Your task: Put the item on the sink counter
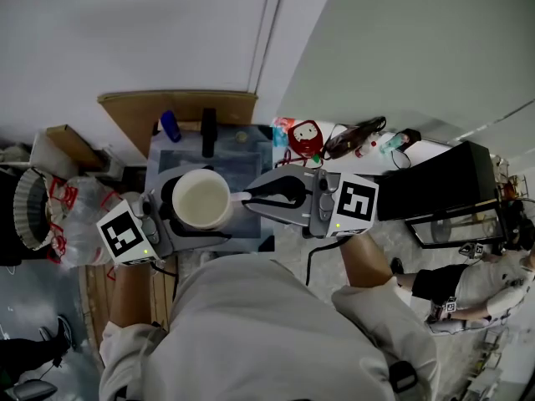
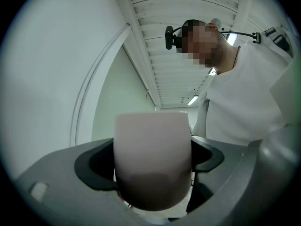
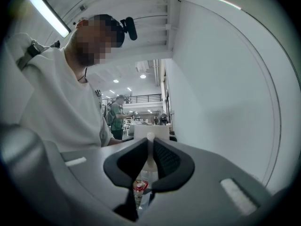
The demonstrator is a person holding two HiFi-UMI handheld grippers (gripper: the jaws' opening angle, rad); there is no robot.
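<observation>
the white cup [image 1: 201,200] sits between the two tools, over the grey worktop [image 1: 251,153] just ahead of the person's chest; from above i cannot tell whether its base touches the surface. the left hand-held gripper [image 1: 170,214] has its jaws spread wide around the cup's body, pinching it from both sides. the right hand-held gripper [image 1: 259,197] is almost pressed together, nipping the thin handle [image 3: 150,147]. to set it down well, i would keep the rim level, lower both hands together onto a bare patch clear of the blue bottle [image 1: 170,126], and release only once the base is flat. no writing is readable: the marker cubes show only black-and-white squares, and a red-labelled bottle [image 3: 138,186] below is too blurred.
</observation>
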